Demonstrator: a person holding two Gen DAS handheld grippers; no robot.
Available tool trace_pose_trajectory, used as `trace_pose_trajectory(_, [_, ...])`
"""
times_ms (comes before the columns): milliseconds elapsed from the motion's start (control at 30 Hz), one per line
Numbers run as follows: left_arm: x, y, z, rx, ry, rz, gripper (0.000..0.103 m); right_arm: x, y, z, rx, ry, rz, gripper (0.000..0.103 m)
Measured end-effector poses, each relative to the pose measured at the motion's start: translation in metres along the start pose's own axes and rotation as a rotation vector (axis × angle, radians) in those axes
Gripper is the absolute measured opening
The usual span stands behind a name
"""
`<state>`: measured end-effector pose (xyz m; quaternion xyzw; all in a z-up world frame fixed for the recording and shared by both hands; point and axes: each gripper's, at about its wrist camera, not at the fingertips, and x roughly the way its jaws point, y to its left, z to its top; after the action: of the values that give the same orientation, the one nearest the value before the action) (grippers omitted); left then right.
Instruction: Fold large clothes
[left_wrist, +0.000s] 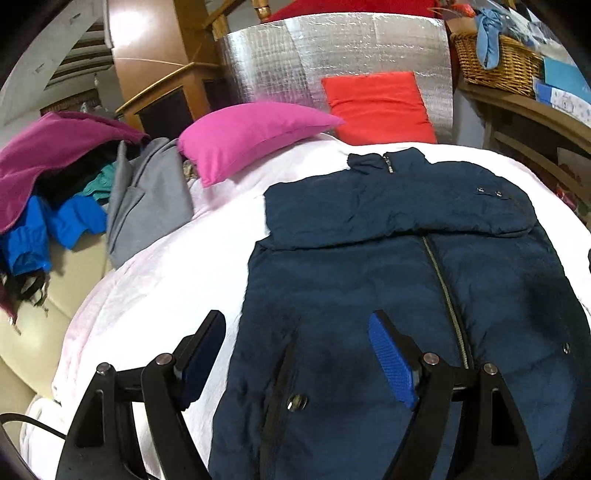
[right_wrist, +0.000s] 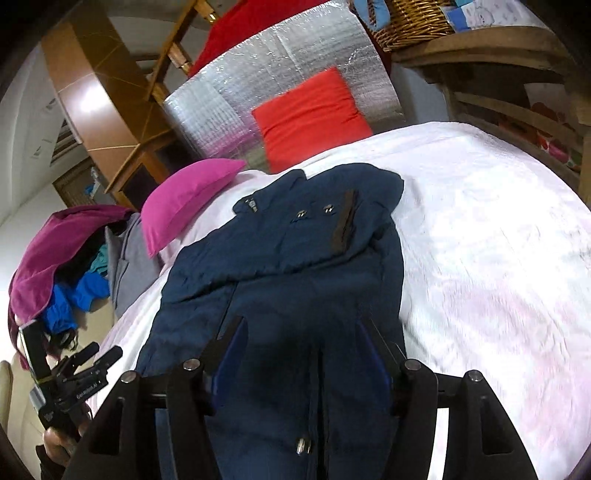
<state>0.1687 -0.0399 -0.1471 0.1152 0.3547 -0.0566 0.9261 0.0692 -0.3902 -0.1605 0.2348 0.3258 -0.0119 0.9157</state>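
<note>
A navy padded jacket (left_wrist: 369, 280) lies front up on the white bed cover (left_wrist: 155, 295), zip closed, with a sleeve folded across its chest. In the left wrist view my left gripper (left_wrist: 297, 325) hovers over the jacket's left edge, jaws wide apart and nothing between them. In the right wrist view the jacket (right_wrist: 295, 258) runs away from me with its collar at the far end. My right gripper (right_wrist: 301, 328) is open just above the jacket's lower middle, holding no cloth. The left gripper (right_wrist: 107, 350) also shows at the lower left there, in a hand, off the jacket's side.
A pink pillow (left_wrist: 251, 136) and a red cushion (left_wrist: 380, 107) lie at the bed's far end against a silver foil sheet (left_wrist: 332, 51). A pile of purple, blue and grey clothes (left_wrist: 74, 192) sits left. A wooden shelf with a wicker basket (left_wrist: 495, 59) stands right.
</note>
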Motion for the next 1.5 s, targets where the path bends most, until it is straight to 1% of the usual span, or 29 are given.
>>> trace_pose_trajectory(300, [-0.022, 0.026, -0.031, -0.088, 0.014, 0.035, 0.08, -0.018, 0.005, -0.031, -0.009, 0.012, 0.02, 0.065])
trace_pose_trajectory(567, [-0.037, 0.044, -0.058, -0.091, 0.003, 0.1, 0.08, -0.035, 0.009, -0.053, -0.018, 0.023, 0.042, 0.065])
trace_pose_trajectory(700, [-0.037, 0.054, -0.075, -0.098, 0.033, 0.117, 0.08, -0.044, 0.007, -0.064, -0.029, 0.036, 0.038, 0.065])
trace_pose_trajectory(767, [-0.034, 0.057, -0.085, -0.117, 0.08, 0.088, 0.08, -0.047, 0.003, -0.071, -0.028, 0.047, 0.027, 0.065])
trace_pose_trajectory(833, [-0.03, 0.062, -0.096, -0.154, 0.135, 0.029, 0.08, -0.051, -0.002, -0.077, -0.019, 0.058, 0.012, 0.065])
trace_pose_trajectory(900, [-0.027, 0.064, -0.104, -0.184, 0.171, -0.007, 0.08, -0.055, -0.008, -0.083, -0.008, 0.061, 0.004, 0.066])
trace_pose_trajectory(967, [-0.027, 0.066, -0.112, -0.205, 0.2, -0.02, 0.08, -0.059, -0.013, -0.087, 0.002, 0.061, -0.003, 0.066])
trace_pose_trajectory(1033, [-0.03, 0.066, -0.117, -0.211, 0.205, -0.018, 0.08, -0.064, -0.017, -0.089, 0.007, 0.059, -0.008, 0.066])
trace_pose_trajectory(1167, [-0.043, 0.061, -0.128, -0.194, 0.172, -0.02, 0.08, -0.074, -0.025, -0.089, 0.023, 0.042, 0.002, 0.068])
trace_pose_trajectory(1267, [-0.048, 0.052, -0.136, -0.143, 0.146, 0.008, 0.08, -0.079, -0.03, -0.09, 0.037, 0.03, 0.006, 0.069])
trace_pose_trajectory(1400, [-0.049, 0.042, -0.138, -0.072, 0.164, 0.044, 0.08, -0.086, -0.032, -0.091, 0.057, 0.015, 0.006, 0.069])
trace_pose_trajectory(1500, [-0.053, 0.038, -0.146, -0.058, 0.202, 0.026, 0.08, -0.089, -0.037, -0.096, 0.082, 0.029, 0.009, 0.069])
